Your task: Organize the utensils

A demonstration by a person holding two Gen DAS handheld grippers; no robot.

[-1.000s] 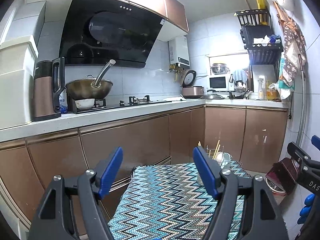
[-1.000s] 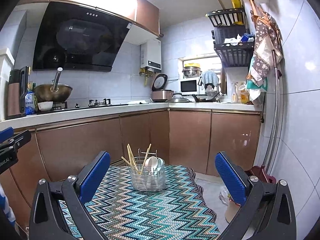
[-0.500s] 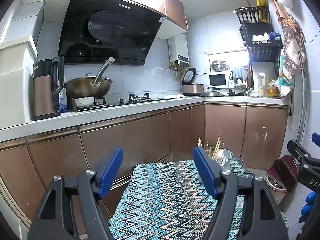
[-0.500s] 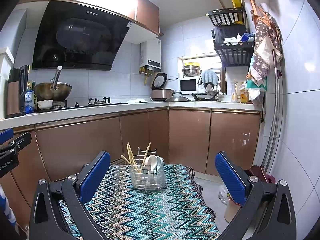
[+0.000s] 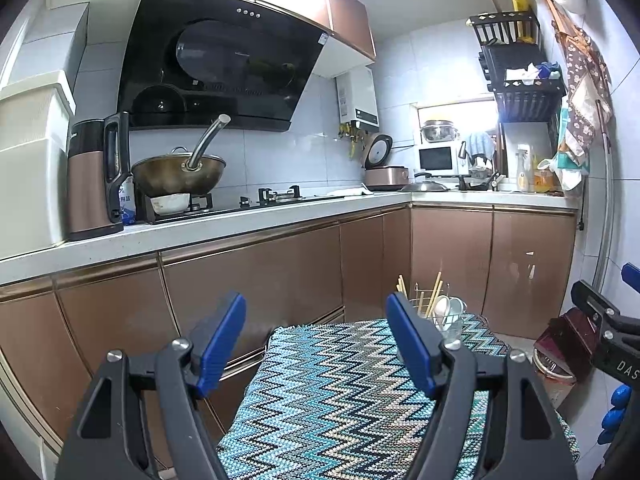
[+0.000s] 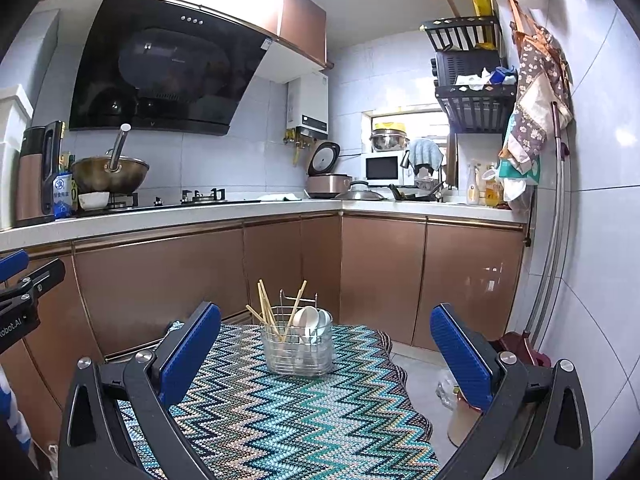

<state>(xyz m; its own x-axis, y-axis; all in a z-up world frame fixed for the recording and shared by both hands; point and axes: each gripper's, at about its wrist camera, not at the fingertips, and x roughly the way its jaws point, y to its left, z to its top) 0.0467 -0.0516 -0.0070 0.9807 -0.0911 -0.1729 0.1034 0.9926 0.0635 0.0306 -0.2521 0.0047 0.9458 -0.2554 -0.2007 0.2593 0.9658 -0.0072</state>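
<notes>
Left gripper (image 5: 316, 340) slightly lower, empty.

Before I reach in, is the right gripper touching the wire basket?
Apart. The right wrist view shows the right gripper open, with bare tablecloth between its fingers and the wire basket.

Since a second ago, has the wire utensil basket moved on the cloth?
No. The wire utensil basket sits at the same spot on the zigzag cloth, below the same cabinet corner.

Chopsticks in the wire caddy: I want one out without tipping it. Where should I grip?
Grip a wooden chopstick by its bare upper end, coming from above with the right gripper: the ends lean clear of the wire utensil caddy rim.
</notes>
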